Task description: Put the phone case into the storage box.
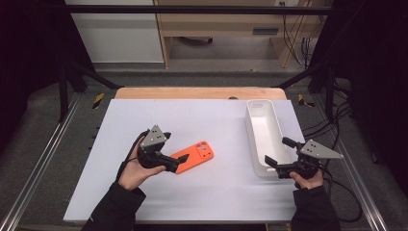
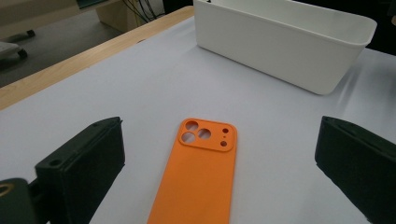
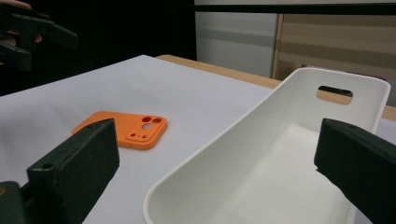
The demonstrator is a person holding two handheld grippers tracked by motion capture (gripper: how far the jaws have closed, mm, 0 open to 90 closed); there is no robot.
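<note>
High view looks down on a white table [image 1: 202, 192] with a strip of wooden edge [image 1: 199, 93] along its far side. At the right end of the table stands a long white tub [image 1: 263, 139], open at the top, with a handle slot [image 3: 334, 92] cut in its far end wall, as the right gripper view shows. Nothing lies in the part of the tub that shows.

Left of the tub, well apart from it, an orange phone case [image 1: 193, 156] lies flat on the table, camera holes at its far right end. The left gripper [image 1: 174, 162] is at the near left end of the case. In the left gripper view its jaws stand wide apart to either side of the case [image 2: 198, 177], which lies on the table with neither pad touching it.

The right gripper [image 1: 278, 153] is at the near end of the tub, also spread wide, with the tub's near rim [image 3: 224, 163] between its jaws and nothing clamped.
</note>
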